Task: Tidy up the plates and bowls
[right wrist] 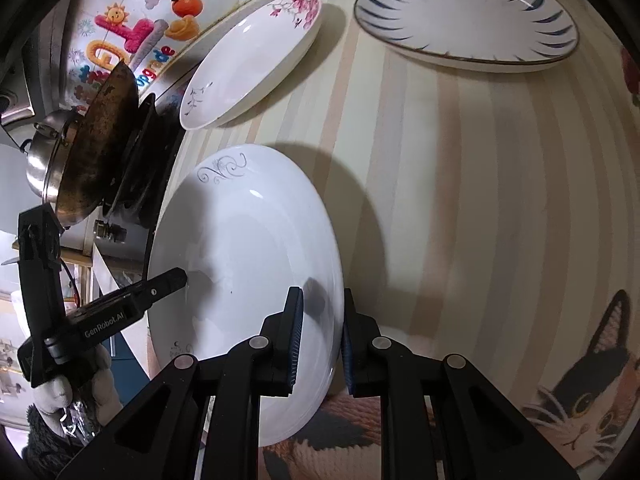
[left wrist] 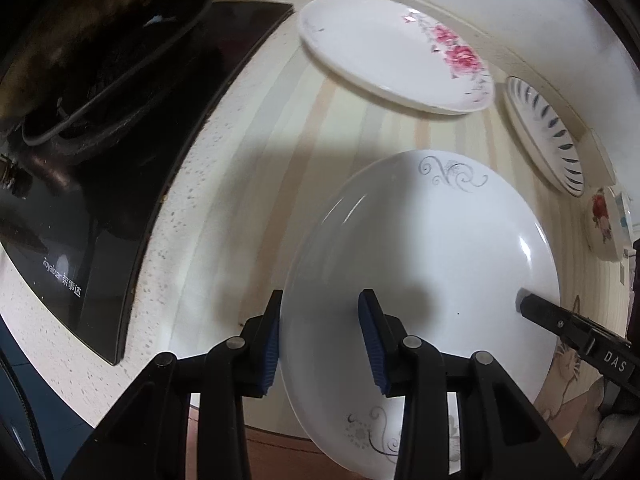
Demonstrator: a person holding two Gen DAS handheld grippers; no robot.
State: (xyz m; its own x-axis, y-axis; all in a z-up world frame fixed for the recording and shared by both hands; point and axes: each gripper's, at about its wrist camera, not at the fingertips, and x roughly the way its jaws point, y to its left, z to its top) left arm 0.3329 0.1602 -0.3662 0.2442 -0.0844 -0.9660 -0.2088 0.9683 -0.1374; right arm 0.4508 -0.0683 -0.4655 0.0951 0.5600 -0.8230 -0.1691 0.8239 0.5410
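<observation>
A white plate with grey scroll marks [left wrist: 432,256] [right wrist: 248,240] lies at the near edge of the striped counter mat. My left gripper [left wrist: 322,340] has the plate's left rim between its blue pads, one outside the rim and one on the inner face, both touching it. My right gripper [right wrist: 320,340] clamps the opposite rim in the same way. Each wrist view shows the other gripper at the far rim: the right gripper [left wrist: 524,300] and the left gripper [right wrist: 178,278], held by a gloved hand. Whether the plate rests on the mat or hangs just above it I cannot tell.
A pink-flower plate [left wrist: 392,52] [right wrist: 252,64] and a blue-striped plate [left wrist: 544,136] [right wrist: 468,16] lie further back near the wall. A red-flower dish [left wrist: 604,220] stands far right. The black stove [left wrist: 80,240] with a wok [right wrist: 100,140] borders the left. A cat picture [right wrist: 580,392] marks the mat.
</observation>
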